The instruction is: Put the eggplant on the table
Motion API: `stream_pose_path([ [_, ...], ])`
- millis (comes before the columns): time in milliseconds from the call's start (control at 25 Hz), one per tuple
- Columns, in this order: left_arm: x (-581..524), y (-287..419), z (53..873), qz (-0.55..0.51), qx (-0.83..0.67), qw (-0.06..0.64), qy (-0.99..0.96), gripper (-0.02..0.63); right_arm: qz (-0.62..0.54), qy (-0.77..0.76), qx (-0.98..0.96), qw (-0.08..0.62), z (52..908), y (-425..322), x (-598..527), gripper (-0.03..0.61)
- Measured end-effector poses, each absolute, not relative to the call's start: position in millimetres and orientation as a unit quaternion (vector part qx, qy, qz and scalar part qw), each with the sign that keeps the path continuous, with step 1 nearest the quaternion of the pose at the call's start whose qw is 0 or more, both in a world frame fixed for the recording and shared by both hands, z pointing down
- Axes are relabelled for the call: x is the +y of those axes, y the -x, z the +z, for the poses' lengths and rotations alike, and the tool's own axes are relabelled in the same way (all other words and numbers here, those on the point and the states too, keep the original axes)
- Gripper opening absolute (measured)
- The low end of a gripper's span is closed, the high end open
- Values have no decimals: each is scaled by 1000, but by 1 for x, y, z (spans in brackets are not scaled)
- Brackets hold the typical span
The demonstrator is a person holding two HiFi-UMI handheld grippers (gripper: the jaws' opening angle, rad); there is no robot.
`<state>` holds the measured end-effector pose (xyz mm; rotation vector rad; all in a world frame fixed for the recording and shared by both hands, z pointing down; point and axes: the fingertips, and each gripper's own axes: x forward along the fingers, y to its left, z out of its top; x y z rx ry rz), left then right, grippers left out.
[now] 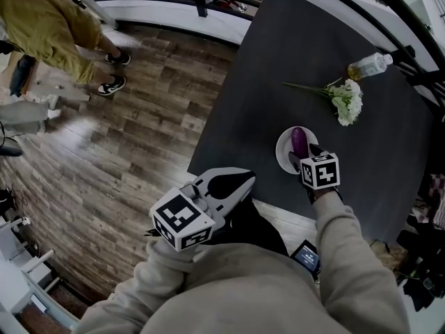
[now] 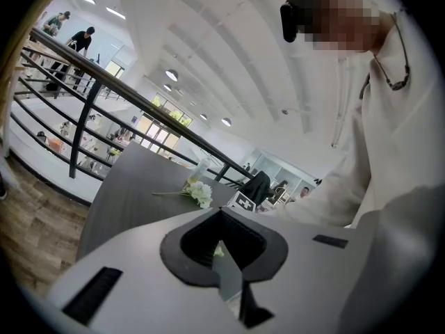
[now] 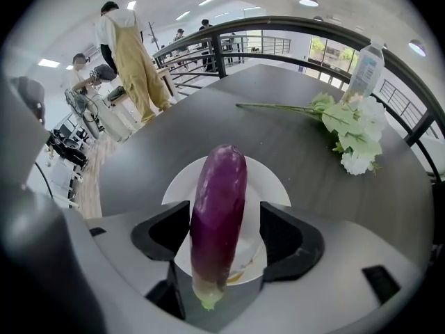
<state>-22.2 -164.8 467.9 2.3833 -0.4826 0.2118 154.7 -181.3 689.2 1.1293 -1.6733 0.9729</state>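
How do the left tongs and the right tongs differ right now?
The left tongs are shut and empty; the right tongs stand open around the eggplant on the white plate. The left tongs point nearly level, short of the table; the right tongs point steeply down over it. Both carry a marker cube.

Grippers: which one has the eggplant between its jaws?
The right gripper: the eggplant, on the white plate, lies between its open jaws. The left gripper is shut, holding nothing.
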Motion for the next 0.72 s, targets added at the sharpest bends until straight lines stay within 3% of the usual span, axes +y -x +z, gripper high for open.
stream_pose_path([
  [520,-173,19,445,86,-179,316,-928,6,399,-459,-685,400,660,-158,-186,321],
  [720,-183,14,423,91,-173,292,-936,6,399,-482,-696,351,615,-180,-190,319],
])
